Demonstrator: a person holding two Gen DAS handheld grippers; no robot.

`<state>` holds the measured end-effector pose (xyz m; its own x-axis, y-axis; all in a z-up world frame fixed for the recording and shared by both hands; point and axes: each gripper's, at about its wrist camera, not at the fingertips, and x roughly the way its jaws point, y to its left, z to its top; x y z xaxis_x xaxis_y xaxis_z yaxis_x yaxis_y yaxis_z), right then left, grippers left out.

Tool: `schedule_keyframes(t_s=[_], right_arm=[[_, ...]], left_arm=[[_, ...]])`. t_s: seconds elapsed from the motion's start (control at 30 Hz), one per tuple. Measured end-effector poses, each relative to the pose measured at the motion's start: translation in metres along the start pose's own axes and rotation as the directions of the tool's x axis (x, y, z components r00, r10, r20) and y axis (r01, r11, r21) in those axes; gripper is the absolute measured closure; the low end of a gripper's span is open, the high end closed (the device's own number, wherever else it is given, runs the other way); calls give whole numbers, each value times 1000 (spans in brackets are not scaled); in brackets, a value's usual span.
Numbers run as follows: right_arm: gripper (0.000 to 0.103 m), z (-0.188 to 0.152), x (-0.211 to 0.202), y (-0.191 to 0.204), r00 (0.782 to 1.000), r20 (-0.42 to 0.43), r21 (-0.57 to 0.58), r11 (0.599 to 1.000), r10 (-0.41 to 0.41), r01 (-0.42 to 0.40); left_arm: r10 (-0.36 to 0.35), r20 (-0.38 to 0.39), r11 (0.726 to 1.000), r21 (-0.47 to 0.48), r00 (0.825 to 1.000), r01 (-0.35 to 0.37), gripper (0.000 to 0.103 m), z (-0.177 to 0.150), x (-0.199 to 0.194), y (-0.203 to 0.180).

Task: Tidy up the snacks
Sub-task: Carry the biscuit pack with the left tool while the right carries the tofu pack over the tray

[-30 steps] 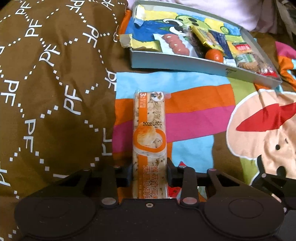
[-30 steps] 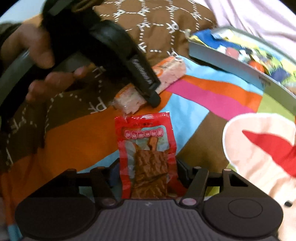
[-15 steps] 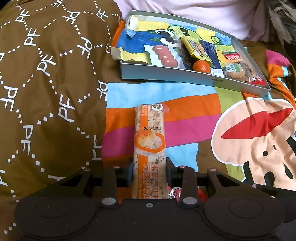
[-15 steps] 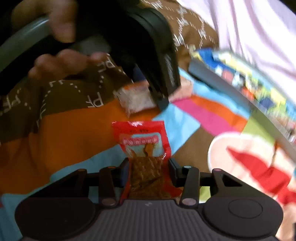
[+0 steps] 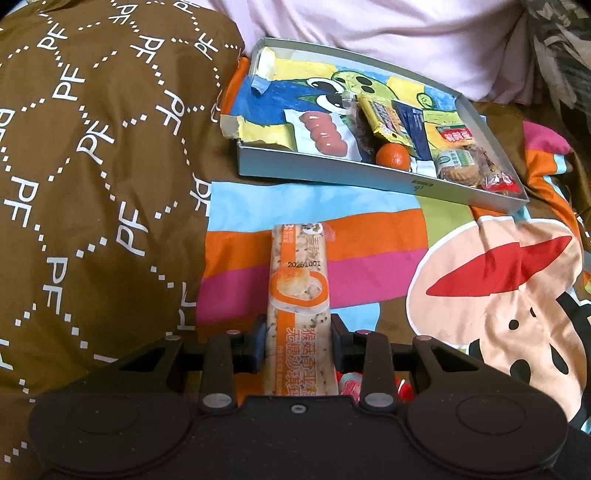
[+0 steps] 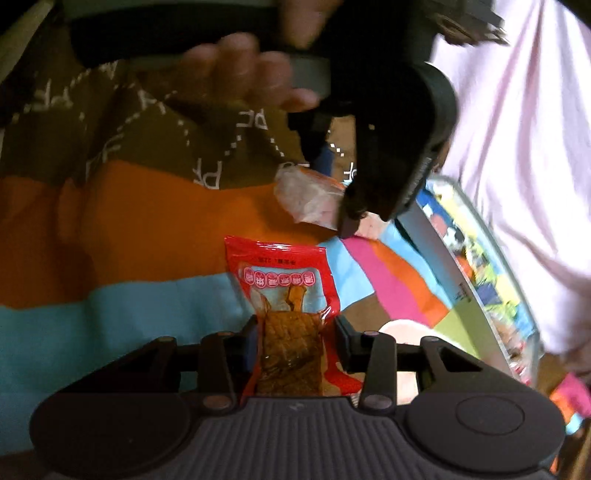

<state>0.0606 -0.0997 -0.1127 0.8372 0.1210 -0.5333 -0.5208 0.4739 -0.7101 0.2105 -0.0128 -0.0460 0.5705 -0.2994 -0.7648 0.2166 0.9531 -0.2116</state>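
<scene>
a: surface is covered throughout by a brown blanket (image 5: 92, 155), printed with white "pf" letters inside dotted diamond lines. folds and soft bulges are seen on its left part.

b: confirmed. a patchwork cartoon print (image 5: 369, 251) is laid out in the middle: light blue, orange, pink and green bands, plus a peach shape with a red wedge and black spots.

a: a pale pink fabric (image 5: 388, 33) is bunched along the far edge. a dark patterned cloth (image 5: 561, 44) is seen at the top right corner.

b: lighting is dim and warm. no wall, floor or window can be made out.
</scene>
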Motion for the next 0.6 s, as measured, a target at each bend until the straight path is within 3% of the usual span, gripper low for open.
schedule_keyframes(t_s=[0.17,0.33,0.6], right_arm=[[58,-3,4,-3,996,3,-42,995,-91,91],[58,-6,9,-9,987,5,-57,985,-162,162],[58,-11,9,-25,955,29,-42,955,-294,295]], left_arm=[[17,0,1000,5,1000,-17,68,-1,2,0],[-23,16,997,-71,1000,24,68,1,-1,8],[-82,121,990,-106,989,95,68,3,-16,8]])
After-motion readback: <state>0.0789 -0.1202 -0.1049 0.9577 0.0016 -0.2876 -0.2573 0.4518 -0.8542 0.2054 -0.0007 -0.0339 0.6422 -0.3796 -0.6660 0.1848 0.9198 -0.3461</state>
